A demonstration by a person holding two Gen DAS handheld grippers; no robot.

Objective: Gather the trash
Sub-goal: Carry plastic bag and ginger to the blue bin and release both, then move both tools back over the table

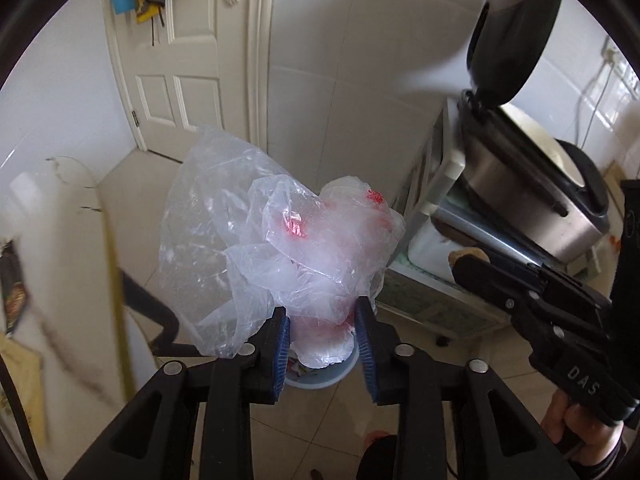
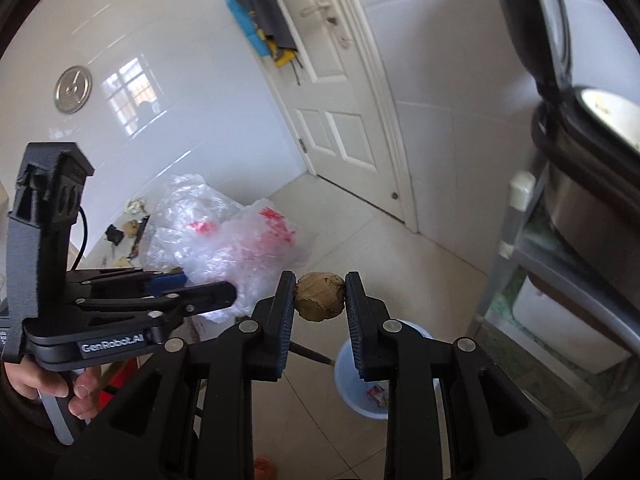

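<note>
Our left gripper (image 1: 322, 316) has its blue pads (image 1: 282, 354) pinched on a bunch of clear plastic bags (image 1: 276, 236) with red print, which billow up ahead of the fingers. Our right gripper (image 2: 319, 298) is clamped on a brown lump (image 2: 320, 297), pads pressing both its sides. Both loads hang in the air above the tiled floor (image 2: 404, 264). Below them stands a pale blue bin (image 2: 362, 384) with scraps inside, near a metal shelf (image 2: 516, 264) carrying an open cooker (image 1: 532, 204).
</note>
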